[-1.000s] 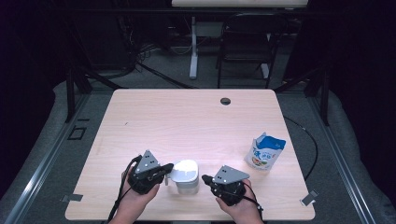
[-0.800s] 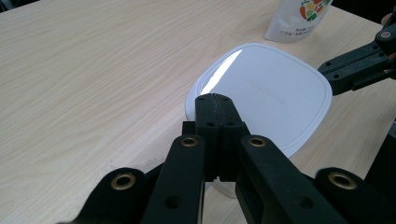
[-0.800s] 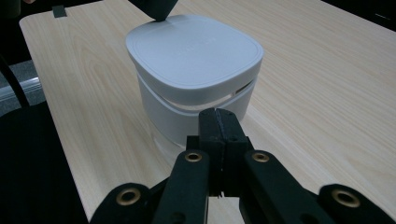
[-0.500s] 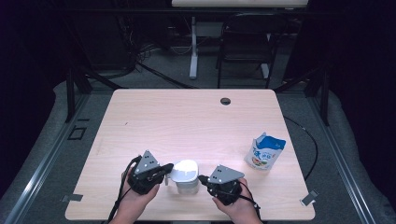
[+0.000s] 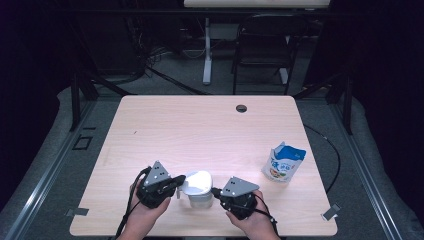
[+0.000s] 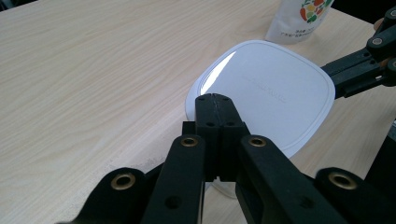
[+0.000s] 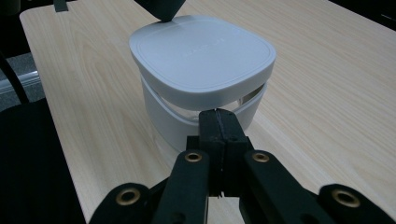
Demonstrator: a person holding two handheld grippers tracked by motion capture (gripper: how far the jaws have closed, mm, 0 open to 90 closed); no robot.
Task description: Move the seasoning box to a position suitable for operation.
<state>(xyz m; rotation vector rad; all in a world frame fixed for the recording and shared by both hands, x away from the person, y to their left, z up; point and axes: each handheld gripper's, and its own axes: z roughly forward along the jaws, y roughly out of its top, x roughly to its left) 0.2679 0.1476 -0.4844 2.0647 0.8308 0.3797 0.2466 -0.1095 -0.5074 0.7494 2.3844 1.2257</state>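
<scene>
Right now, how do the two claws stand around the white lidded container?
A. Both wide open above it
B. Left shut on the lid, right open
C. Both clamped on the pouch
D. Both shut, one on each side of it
D: the left claw and the right claw each show their jaws pressed together, flanking the white lidded container.

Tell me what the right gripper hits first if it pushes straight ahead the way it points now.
Most likely the white lidded container: the right gripper, jaws shut, points at its side just below the lid rim. Whether the tips already touch it is unclear.
</scene>
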